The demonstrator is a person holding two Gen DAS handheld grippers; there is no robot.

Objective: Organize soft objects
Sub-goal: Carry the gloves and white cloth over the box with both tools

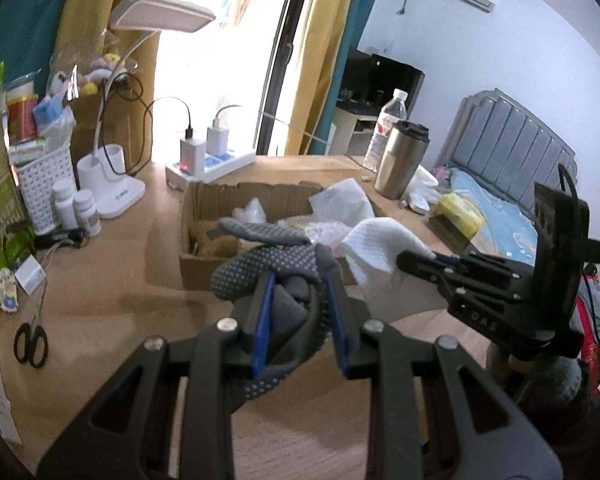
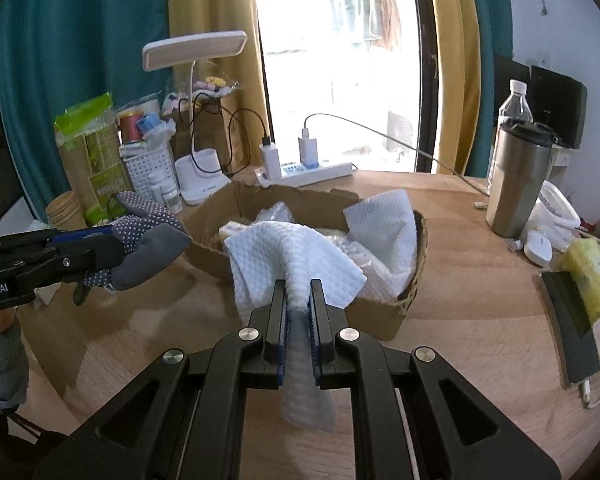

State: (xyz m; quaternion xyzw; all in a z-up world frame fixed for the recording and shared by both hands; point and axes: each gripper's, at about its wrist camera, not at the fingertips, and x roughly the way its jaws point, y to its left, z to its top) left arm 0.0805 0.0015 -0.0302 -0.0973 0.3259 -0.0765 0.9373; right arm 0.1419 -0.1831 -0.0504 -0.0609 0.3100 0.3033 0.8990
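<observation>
From the left wrist, the left gripper (image 1: 298,312) is closed on a grey dotted glove (image 1: 268,264), held in front of the cardboard box (image 1: 204,208).

From the right wrist, the right gripper (image 2: 299,312) pinches a white cloth (image 2: 292,256) before the box, which already contains another white cloth (image 2: 384,216). I judge both held items are not yet placed.

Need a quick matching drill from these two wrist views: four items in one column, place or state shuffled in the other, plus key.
Items:
1. grey dotted glove
2. white textured cloth
3. steel tumbler
4. scissors

Places/states:
A. standing upright on the table, near the water bottle
B. pinched in the right gripper
C. lying flat on the table at the far left
D. clamped in the left gripper

Pairs: 1-D, 2-B, 3-A, 4-C
</observation>
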